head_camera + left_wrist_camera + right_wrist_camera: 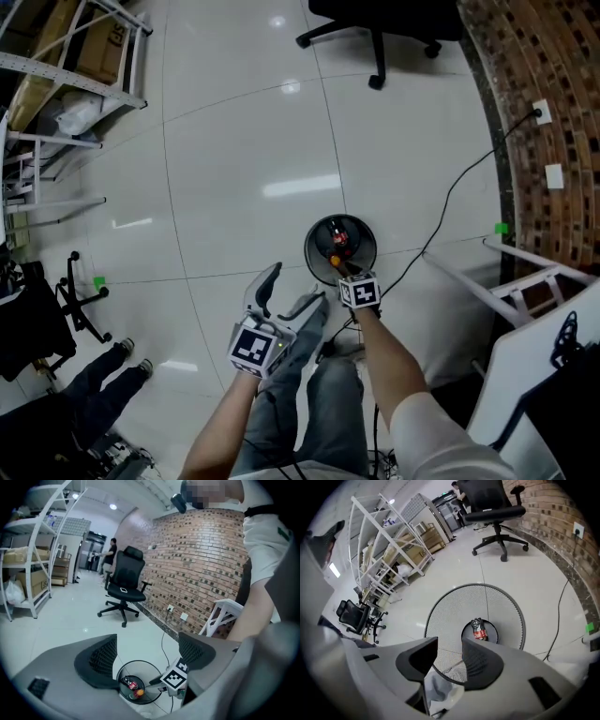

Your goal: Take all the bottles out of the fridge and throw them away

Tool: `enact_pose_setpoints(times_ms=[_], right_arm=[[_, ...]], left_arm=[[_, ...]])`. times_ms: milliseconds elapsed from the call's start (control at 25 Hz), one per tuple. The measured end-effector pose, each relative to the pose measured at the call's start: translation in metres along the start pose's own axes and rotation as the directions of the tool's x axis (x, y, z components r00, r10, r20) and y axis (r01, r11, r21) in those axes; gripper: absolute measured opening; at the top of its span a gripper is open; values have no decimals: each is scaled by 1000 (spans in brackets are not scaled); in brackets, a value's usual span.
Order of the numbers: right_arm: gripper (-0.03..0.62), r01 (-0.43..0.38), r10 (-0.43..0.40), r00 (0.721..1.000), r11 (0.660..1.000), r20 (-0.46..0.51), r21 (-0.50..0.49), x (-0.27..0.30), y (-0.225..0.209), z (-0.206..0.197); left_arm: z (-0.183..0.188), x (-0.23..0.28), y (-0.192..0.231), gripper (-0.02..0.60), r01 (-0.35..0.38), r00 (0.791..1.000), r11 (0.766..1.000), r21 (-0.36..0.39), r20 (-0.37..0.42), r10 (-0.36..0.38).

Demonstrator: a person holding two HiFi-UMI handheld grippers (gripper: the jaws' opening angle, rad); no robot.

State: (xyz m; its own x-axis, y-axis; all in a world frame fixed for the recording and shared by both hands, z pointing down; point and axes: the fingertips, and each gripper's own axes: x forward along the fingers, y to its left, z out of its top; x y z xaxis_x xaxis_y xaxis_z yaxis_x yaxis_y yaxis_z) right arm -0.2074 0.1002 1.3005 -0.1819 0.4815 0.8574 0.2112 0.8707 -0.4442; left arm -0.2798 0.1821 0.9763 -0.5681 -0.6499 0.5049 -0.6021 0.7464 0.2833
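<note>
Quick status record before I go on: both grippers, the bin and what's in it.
left gripper: jaws wide apart, nothing between them, near the bin
right gripper: above the bin, jaws slightly apart; pale thing low between them, too unclear to name
bin: round, wire mesh, standing on the floor
in bin: bottle with red label; small orange thing

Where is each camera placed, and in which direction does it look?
Head view: on the head, looking down at the floor; forearms, legs, left tongs and right tongs show.
Left gripper view: on the left tongs, facing the brick wall; its jaws and a sleeve show.
Right gripper view: on the right tongs, facing down into the mesh bin; its jaws show.
All three share the mesh bin.
</note>
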Motion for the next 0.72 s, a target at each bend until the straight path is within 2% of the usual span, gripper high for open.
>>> enact_pose_setpoints(times_ms=[160, 280, 440, 560, 640, 720], right_arm=[[238, -10, 14, 997, 998, 77, -60, -63, 26, 17], [256, 6, 6, 992, 996, 129, -88, -120, 49, 29], [294, 38, -15, 963, 996, 269, -81, -212, 82, 60], [316, 89, -53, 902, 994, 429, -63, -299, 104, 93], [316, 135, -93, 834, 990, 544, -39, -364, 114, 117], [316, 188, -135, 754, 982, 643, -14, -432, 122, 135]], left_arm=[[29, -6, -27, 402, 44, 999, 999, -7, 5, -44], [56, -19, -46, 402, 86, 996, 996, 31, 21, -87], [99, -44, -70, 402, 126, 990, 991, 48, 52, -128], [135, -65, -90, 402, 162, 983, 984, 79, 78, -168], [166, -78, -106, 402, 191, 974, 975, 116, 105, -203], [201, -90, -126, 402, 222, 961, 963, 153, 133, -243]])
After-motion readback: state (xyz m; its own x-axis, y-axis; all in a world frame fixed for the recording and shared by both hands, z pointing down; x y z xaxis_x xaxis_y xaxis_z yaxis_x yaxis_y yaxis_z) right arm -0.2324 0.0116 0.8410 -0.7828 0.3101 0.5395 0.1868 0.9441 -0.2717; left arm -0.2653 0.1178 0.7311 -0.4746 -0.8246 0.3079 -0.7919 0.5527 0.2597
